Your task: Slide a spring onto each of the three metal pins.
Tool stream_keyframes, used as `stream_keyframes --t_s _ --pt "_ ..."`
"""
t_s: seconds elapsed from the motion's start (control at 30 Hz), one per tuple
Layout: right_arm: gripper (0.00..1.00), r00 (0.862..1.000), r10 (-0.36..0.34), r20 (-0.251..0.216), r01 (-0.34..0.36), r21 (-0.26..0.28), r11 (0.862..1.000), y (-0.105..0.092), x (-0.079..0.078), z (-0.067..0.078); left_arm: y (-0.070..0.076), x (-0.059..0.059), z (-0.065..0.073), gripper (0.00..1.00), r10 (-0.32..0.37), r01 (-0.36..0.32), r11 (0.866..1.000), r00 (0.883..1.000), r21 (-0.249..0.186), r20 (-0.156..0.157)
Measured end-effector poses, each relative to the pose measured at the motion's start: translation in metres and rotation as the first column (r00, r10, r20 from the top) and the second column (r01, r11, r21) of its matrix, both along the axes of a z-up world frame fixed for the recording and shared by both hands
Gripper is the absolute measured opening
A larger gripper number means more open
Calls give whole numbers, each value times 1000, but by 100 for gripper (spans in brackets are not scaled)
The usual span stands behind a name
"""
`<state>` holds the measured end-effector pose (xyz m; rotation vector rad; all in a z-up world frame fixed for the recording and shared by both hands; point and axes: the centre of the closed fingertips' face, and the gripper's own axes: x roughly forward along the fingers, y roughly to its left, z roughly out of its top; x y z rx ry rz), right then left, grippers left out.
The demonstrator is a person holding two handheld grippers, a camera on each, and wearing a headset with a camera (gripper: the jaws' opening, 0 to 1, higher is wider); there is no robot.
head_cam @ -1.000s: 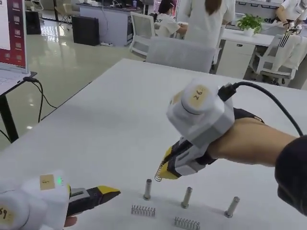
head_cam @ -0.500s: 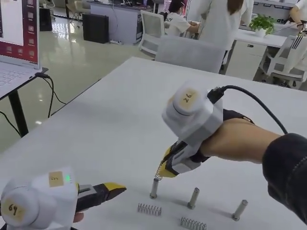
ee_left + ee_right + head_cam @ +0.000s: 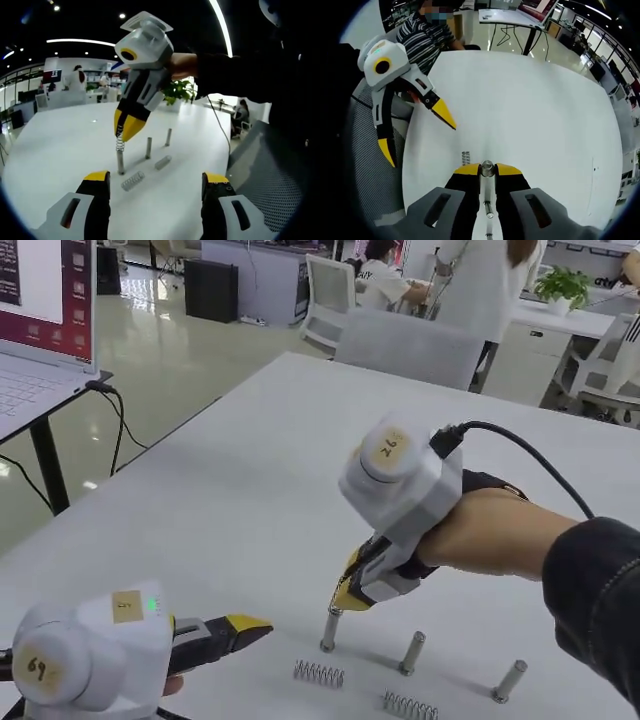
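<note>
Three metal pins stand upright on the white table: the left pin, the middle pin and the right pin. My right gripper is shut on a spring whose lower end sits over the top of the left pin. In the right gripper view the spring shows end-on between the yellow tips. Two loose springs lie flat in front of the pins. My left gripper hovers open at the lower left, a little short of the pins, holding nothing.
The table stretches wide and bare behind the pins. A laptop sits on a stand at the far left. Grey chairs, desks and people are beyond the table's far edge. A cable trails from the right gripper.
My right gripper has come down and to the right, bringing the spring from beside the left pin onto its top. The left gripper stays nearly where it was.
</note>
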<state>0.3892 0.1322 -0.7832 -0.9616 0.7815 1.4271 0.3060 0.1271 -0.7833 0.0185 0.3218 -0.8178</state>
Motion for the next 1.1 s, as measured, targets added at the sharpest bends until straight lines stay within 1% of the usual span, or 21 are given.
stream_keyframes --t_s 0.27,0.67,0.93,1.1 --pt "8 1000 -6 -12 5 -15 1000 1 2 -7 -1 -1 1 70 -4 4 1000 1000 -4 2" --pt "8 1000 -14 -22 13 -51 999 3 2 -28 -2 -1 0 69 -11 11 1000 1000 1 -1" --pt "8 999 -24 -27 22 -73 997 1 2 -46 -1 -1 -1 68 -10 10 1000 1000 6 -4" --pt "8 999 -28 -33 26 -79 997 1 1 -52 -1 -1 -1 68 -11 11 1000 1000 9 -5"
